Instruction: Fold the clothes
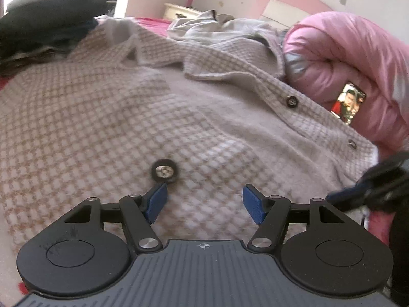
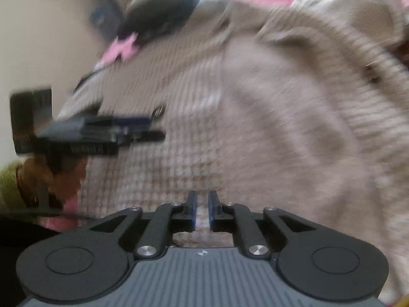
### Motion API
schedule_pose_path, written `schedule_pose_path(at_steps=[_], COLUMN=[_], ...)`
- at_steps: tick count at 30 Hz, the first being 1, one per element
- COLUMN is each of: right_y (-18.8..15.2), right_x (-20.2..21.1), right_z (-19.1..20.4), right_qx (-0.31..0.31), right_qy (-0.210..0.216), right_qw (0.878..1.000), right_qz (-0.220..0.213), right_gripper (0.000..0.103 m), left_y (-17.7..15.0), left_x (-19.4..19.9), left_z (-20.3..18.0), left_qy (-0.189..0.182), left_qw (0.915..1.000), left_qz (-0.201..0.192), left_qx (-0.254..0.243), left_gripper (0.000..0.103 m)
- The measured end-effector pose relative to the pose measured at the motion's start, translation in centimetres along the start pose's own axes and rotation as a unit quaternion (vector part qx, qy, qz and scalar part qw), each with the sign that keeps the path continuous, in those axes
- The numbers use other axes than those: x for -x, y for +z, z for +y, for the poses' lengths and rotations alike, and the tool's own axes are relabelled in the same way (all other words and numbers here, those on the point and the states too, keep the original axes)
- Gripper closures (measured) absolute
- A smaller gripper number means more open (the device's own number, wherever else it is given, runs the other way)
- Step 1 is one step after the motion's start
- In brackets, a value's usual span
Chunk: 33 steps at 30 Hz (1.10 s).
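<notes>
1. The checked cardigan (image 1: 153,107) is lying spread across the bed, filling the middle of both frames, beside a pink duvet (image 1: 345,51) at upper right.
2. The left gripper (image 1: 204,199) is hovering released near a dark button (image 1: 165,171).
3. The right gripper (image 2: 202,209) is standing nearly clenched, with no cloth visibly pinched.
4. Folding seems just beginning; next, each gripper needs an edge to grasp.

A bed with a red sheet (image 1: 153,24) carries a checked beige cardigan (image 1: 102,117), a pink duvet (image 1: 340,51) and dark clothes (image 1: 48,25)
</notes>
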State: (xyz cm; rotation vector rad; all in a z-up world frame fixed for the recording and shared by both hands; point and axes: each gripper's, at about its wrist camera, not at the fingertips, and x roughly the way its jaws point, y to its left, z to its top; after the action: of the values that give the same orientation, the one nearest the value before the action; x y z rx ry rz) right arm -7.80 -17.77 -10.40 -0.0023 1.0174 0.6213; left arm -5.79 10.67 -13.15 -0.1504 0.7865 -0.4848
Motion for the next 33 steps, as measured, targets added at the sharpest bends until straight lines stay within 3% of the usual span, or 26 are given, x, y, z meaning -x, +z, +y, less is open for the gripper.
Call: schedule_pose_path(at_steps=[3, 5, 8, 11, 14, 16, 18, 22, 27, 30, 33], right_y=[-0.4, -0.4, -0.3, -0.9, -2.5, -2.9, -2.8, -2.6, -1.1, 0.0, 0.9], right_x=[3.1, 4.0, 2.8, 0.7, -0.6, -0.4, 0.4, 1.9, 5.3, 7.2, 7.2], right_z=[-0.7, -1.8, -3.5, -4.4, -4.9, -5.3, -5.9, -6.8, -5.7, -5.7, -5.5], right_qx=[0.019, 0.036, 0.074, 0.095, 0.096, 0.084, 0.055, 0.008, -0.025, -0.061, -0.080], right_qy=[-0.092, -0.169, -0.261, -0.284, -0.296, -0.296, -0.293, -0.282, -0.241, -0.159, -0.082], right_qw=[0.995, 0.983, 0.962, 0.954, 0.950, 0.951, 0.954, 0.959, 0.966, 0.978, 0.985], right_qz=[-0.045, -0.064, -0.042, 0.001, 0.022, 0.010, -0.002, -0.025, -0.088, -0.123, -0.131], right_gripper=[0.081, 0.076, 0.072, 0.053, 0.052, 0.057, 0.076, 0.101, 0.101, 0.101, 0.100], left_y=[0.3, 0.4, 0.2, -0.2, -0.7, -1.1, -1.4, -1.6, -1.9, -2.0, -1.9], left_x=[-0.6, -1.1, -1.7, -1.9, -2.0, -2.2, -2.4, -2.6, -2.5, -2.5, -2.4], left_z=[-1.2, -2.3, -3.8, -5.2, -6.4, -7.0, -7.4, -7.6, -7.6, -7.6, -7.2], left_qy=[-0.009, -0.018, -0.025, -0.035, -0.042, -0.042, -0.040, -0.035, -0.034, -0.035, -0.042], left_qw=[0.9999, 0.9998, 0.9996, 0.9993, 0.9989, 0.9986, 0.9982, 0.9983, 0.9989, 0.9990, 0.9990], left_qz=[0.003, 0.003, 0.003, 0.006, 0.009, 0.013, 0.014, 0.013, 0.005, 0.001, -0.002], left_qx=[-0.003, -0.007, -0.013, -0.012, -0.019, -0.031, -0.043, -0.044, -0.033, -0.028, -0.014], left_gripper=[0.037, 0.037, 0.037, 0.037, 0.037, 0.037, 0.037, 0.037, 0.037, 0.037, 0.037])
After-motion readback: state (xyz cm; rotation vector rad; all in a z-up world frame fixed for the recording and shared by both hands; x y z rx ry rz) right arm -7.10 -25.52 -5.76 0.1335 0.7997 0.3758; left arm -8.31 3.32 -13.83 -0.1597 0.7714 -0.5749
